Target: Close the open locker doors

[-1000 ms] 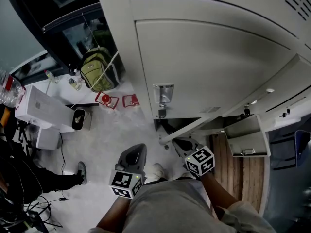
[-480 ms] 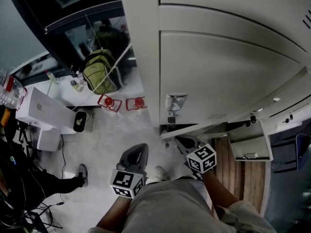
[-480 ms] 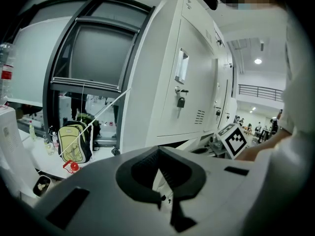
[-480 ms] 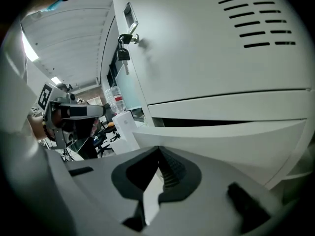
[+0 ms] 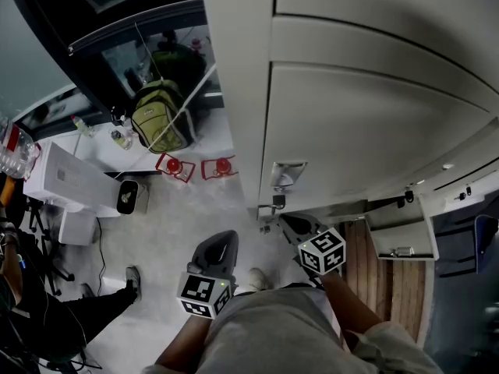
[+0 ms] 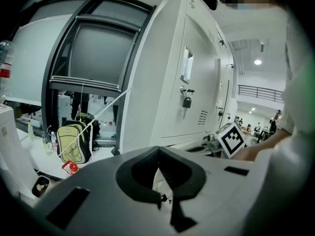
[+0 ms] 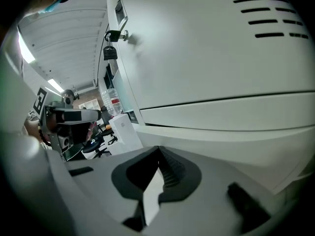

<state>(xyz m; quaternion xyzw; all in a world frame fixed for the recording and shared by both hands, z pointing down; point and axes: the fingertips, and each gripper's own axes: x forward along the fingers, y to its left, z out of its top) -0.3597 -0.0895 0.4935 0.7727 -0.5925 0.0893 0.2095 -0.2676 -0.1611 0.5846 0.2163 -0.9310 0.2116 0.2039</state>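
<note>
The tall pale grey metal locker door stands at the right of the scene, nearly flush with the locker bank. A dark gap is open along its near bottom edge. A metal latch plate sits at its left edge, with a dark padlock hanging just below it.

The right gripper points at the door's bottom left corner, near the padlock. Its jaws are closed tip to tip with nothing between them. In the right gripper view the tips sit just beside the door's lower edge, but I cannot tell whether they touch it.

The left gripper is held to the left, well apart from the door and over the pale floor. Its jaws are also pressed together and empty.

Further right, a small open locker door hangs out above a strip of wooden flooring.

At the far left, a green backpack leans against a dark glazed wall.
</note>
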